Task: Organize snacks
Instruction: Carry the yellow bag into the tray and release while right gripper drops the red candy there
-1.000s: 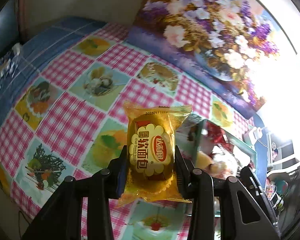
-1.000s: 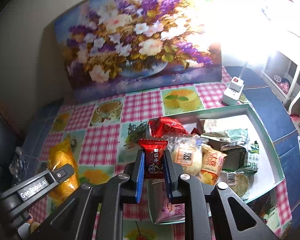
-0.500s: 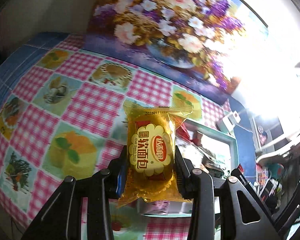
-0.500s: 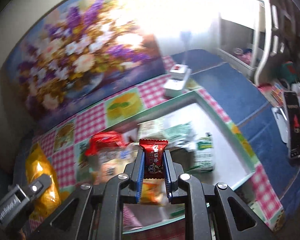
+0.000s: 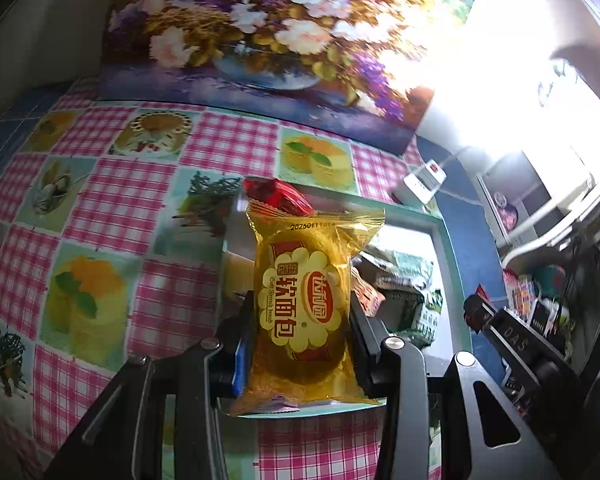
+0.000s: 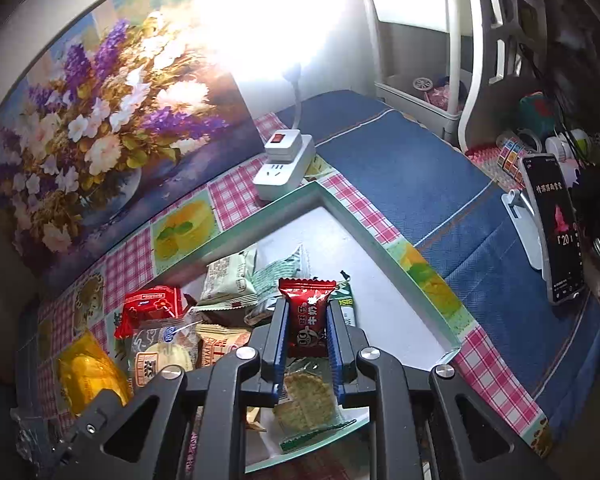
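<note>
My left gripper (image 5: 302, 320) is shut on a yellow soft-bread packet (image 5: 306, 304), held upright above the near left end of the teal-rimmed tray (image 5: 448, 240). My right gripper (image 6: 307, 322) is shut on a small red candy packet (image 6: 309, 312), held above the tray (image 6: 380, 248), over its snacks. The tray holds several packets: a red one (image 6: 152, 308), green ones (image 6: 228, 280) and a round biscuit (image 6: 306, 400). The bread packet and left gripper also show at the lower left of the right wrist view (image 6: 86, 372).
A flower painting (image 5: 268, 32) stands along the back of the checked tablecloth (image 5: 112, 200). A white power strip (image 6: 286, 164) lies just behind the tray. A phone on a stand (image 6: 552, 232) and a white shelf (image 6: 428, 80) are to the right on the blue cloth.
Both grippers have swung to the right with their packets. The left one now hangs over the tray's near end; the right one has moved towards the tray's right, bare part.
</note>
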`<state>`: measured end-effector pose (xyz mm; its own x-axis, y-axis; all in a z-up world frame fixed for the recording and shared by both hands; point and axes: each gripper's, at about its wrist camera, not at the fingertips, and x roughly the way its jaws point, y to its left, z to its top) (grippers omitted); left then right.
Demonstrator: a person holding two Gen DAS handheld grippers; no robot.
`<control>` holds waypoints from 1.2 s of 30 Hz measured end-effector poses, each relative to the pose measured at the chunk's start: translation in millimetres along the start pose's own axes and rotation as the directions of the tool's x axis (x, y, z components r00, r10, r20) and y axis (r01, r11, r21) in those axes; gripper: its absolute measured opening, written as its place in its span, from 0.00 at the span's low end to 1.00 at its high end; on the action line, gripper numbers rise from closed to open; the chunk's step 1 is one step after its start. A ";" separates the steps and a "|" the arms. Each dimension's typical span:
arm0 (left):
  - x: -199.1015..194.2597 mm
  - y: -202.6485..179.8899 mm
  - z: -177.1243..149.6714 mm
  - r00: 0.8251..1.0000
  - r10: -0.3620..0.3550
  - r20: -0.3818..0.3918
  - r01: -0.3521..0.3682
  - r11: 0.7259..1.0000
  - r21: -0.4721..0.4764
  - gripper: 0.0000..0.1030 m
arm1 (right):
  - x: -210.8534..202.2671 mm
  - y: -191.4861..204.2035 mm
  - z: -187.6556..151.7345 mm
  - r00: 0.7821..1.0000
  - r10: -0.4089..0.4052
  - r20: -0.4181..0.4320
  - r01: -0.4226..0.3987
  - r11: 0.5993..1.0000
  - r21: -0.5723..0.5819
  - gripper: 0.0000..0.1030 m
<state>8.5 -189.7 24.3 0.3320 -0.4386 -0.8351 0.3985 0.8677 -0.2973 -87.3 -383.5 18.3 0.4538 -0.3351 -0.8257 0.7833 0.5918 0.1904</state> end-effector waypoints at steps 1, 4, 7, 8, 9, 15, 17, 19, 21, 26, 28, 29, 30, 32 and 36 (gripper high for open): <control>1.8 -2.0 -1.1 1.000 -0.008 -0.008 0.008 1.000 0.008 0.41 | 0.9 -2.4 0.1 1.000 -0.008 -0.002 0.008 1.000 0.005 0.19; 8.7 -9.2 -4.3 0.999 -0.020 -0.028 0.021 0.999 0.031 0.41 | 5.0 -6.2 -0.4 1.000 -0.008 -0.017 0.008 1.000 0.013 0.19; 17.2 -18.9 -8.4 0.999 -0.018 -0.048 0.021 0.998 0.067 0.41 | 7.8 -7.9 -1.2 1.000 -0.013 -0.026 0.013 1.000 0.018 0.19; 19.3 -21.4 -9.8 0.998 -0.022 -0.054 0.026 0.997 0.074 0.41 | 8.6 -9.0 -1.4 0.999 -0.014 -0.029 0.014 1.000 0.019 0.19; 21.6 -24.6 -11.6 0.998 -0.029 -0.061 0.034 0.996 0.084 0.41 | 9.6 -10.3 -1.7 0.999 -0.014 -0.032 0.015 1.000 0.023 0.19; 28.0 -33.2 -15.5 0.996 -0.036 -0.082 0.045 0.992 0.118 0.41 | 19.0 -11.3 -5.4 0.997 0.018 -0.070 -0.015 0.999 0.040 0.19; 28.1 -33.6 -15.9 0.996 -0.038 -0.083 0.048 0.991 0.122 0.41 | 20.4 -10.0 -6.8 0.997 0.024 -0.077 -0.021 0.999 0.040 0.19; 28.1 -34.0 -16.7 0.996 -0.040 -0.085 0.050 0.991 0.124 0.41 | 21.0 -8.1 -7.2 0.996 0.027 -0.079 -0.025 0.999 0.035 0.19; 29.5 -35.7 -17.2 0.995 -0.041 -0.088 0.052 0.990 0.130 0.41 | 23.2 -6.3 -8.1 0.996 0.033 -0.087 -0.031 0.999 0.030 0.20; 35.4 -40.9 -19.3 0.994 -0.043 -0.102 0.059 0.987 0.151 0.41 | 32.8 -8.7 -11.4 0.993 0.029 -0.118 -0.025 0.999 0.040 0.20; 38.6 -43.9 -20.3 0.993 -0.042 -0.109 0.059 0.985 0.160 0.41 | 34.6 -11.3 -11.7 0.992 0.022 -0.121 -0.016 0.999 0.047 0.20; 40.3 -45.5 -20.7 0.993 -0.040 -0.113 0.059 0.984 0.166 0.41 | 35.8 -12.4 -11.9 0.992 0.018 -0.123 -0.012 0.999 0.050 0.20; 41.9 -47.3 -21.7 0.992 -0.040 -0.117 0.060 0.983 0.173 0.41 | 37.1 -13.3 -11.6 0.992 0.014 -0.126 -0.008 0.999 0.052 0.20; 46.9 -52.3 -25.1 0.991 -0.037 -0.131 0.062 0.979 0.193 0.41 | 39.6 -15.2 -12.2 0.991 0.006 -0.132 0.001 0.998 0.056 0.20; 57.4 -59.2 -31.7 0.989 -0.008 -0.149 0.042 0.973 0.228 0.41 | 42.9 -21.7 -12.9 0.990 -0.021 -0.138 0.031 0.997 0.072 0.20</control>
<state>-23.1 -258.8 -20.6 0.1979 -0.4054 -0.8925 0.5967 0.7722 -0.2185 -90.4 -401.2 -28.1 0.3740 -0.2430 -0.8950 0.8258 0.5266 0.2021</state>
